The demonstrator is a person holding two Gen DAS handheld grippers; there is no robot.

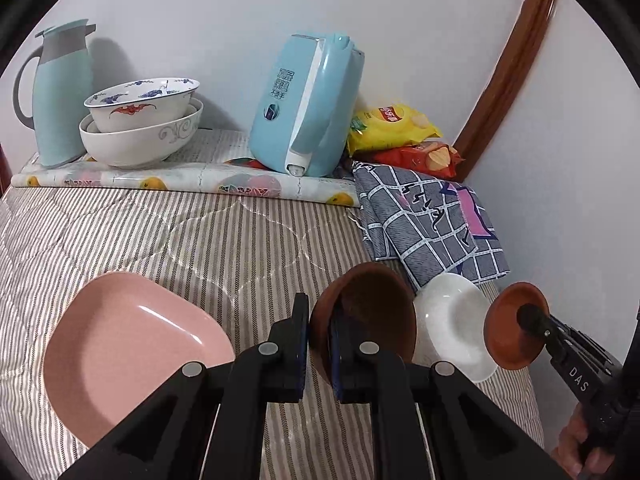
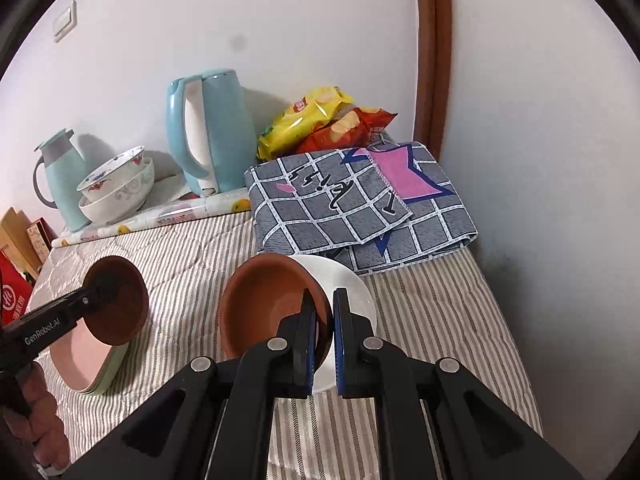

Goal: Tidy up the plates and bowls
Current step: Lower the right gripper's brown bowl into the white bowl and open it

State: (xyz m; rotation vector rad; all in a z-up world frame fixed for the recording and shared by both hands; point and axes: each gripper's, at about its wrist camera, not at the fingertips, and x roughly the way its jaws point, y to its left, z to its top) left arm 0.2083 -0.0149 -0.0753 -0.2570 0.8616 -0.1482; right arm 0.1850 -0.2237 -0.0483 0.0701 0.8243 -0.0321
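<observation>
Two brown bowls were up off the bed: L gripper clamped one bowl by its rim, R gripper clamped the other likewise. Prob. stiff, light, breakable; rim grip ok.

Around the white plate on the striped bedding, open room lies toward the pink plate and up to the fruit-print mat, while the folded checked cloth touches its far edge and the wall closes the side beyond.
</observation>
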